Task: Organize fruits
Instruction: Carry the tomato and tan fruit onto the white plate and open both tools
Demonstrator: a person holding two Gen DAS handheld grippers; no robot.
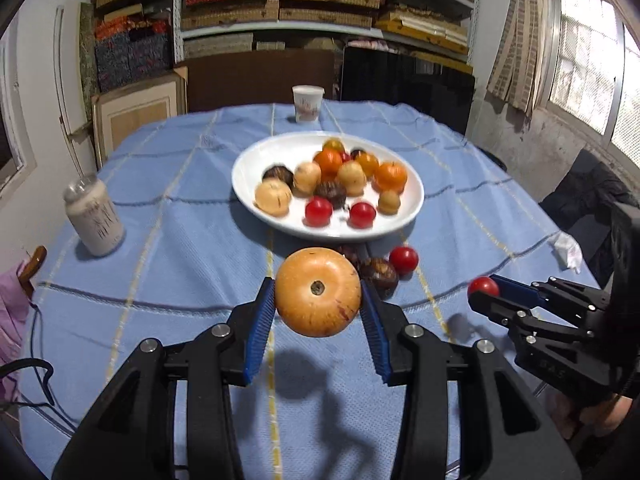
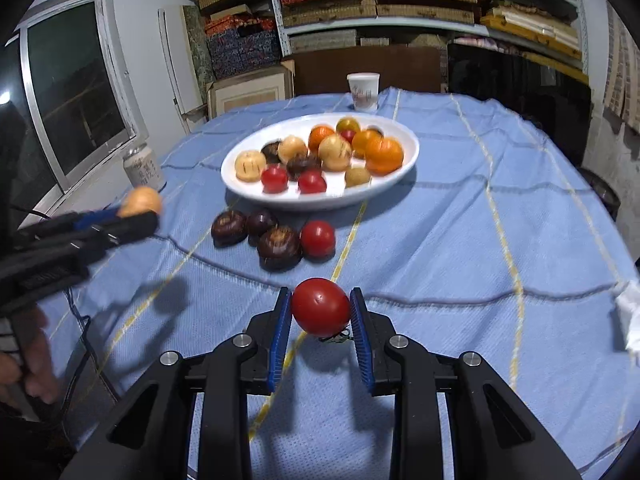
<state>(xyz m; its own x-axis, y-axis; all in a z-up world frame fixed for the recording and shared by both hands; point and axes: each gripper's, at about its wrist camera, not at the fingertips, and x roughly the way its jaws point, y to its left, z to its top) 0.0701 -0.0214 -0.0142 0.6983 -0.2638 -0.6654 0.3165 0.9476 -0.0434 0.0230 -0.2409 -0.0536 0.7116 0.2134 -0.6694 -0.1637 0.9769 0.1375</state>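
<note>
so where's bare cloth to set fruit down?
Free: the tablecloth right of the white plate, and the near strip before both tongs. Crowded: the plate itself, and the dark fruits with a tomato at its near rim.

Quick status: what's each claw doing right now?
Left gripper shut on tan fruit. Right gripper shut on red fruit. Four loose fruits before white plate.

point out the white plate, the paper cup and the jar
white plate (image 1: 256, 160): left wrist view, bare inner surface at left
paper cup (image 1: 307, 104): left wrist view, its side wall
jar (image 1: 96, 216): left wrist view, its body
</note>
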